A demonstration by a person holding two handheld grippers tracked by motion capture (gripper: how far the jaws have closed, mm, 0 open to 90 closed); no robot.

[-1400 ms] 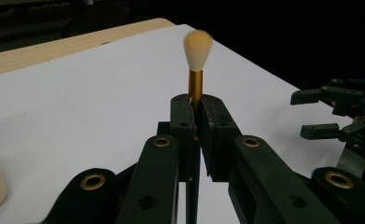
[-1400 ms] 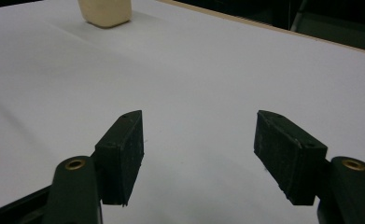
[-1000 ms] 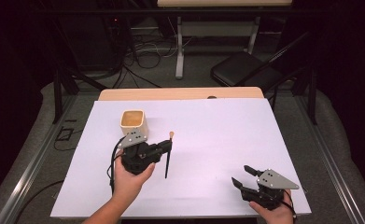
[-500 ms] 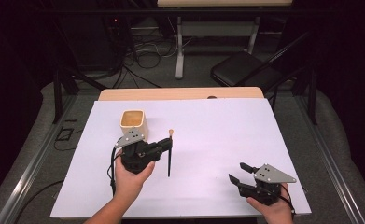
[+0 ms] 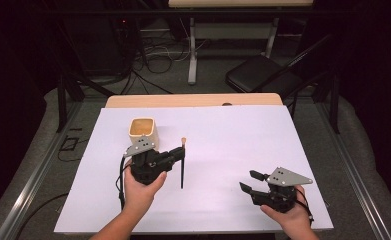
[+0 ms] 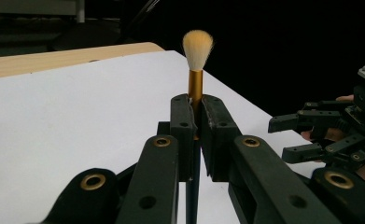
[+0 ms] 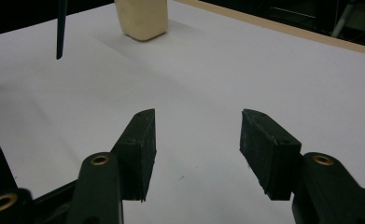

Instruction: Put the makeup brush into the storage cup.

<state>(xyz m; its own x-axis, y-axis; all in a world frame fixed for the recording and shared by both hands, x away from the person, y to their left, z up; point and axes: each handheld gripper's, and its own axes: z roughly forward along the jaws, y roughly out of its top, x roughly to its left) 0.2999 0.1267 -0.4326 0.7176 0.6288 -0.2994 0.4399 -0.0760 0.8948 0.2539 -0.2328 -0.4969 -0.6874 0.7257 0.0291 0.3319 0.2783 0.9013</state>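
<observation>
I hold the brush [image 6: 197, 70] upright in my left gripper [image 5: 175, 156], bristles up and handle hanging clear of the table [image 5: 223, 130], so it can drop handle-first into the cup [image 5: 143, 132] just behind. Those jaws pinch the gold ferrule tight. My right gripper [image 5: 248, 180], jaws spread but just closing some, holds nothing

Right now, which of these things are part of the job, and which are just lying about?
In the job:
- brush, clamped in the left gripper
- cream cup
- right gripper, jaws apart, just been closing on nothing

Lying about:
- black chair
- floor cables
</observation>
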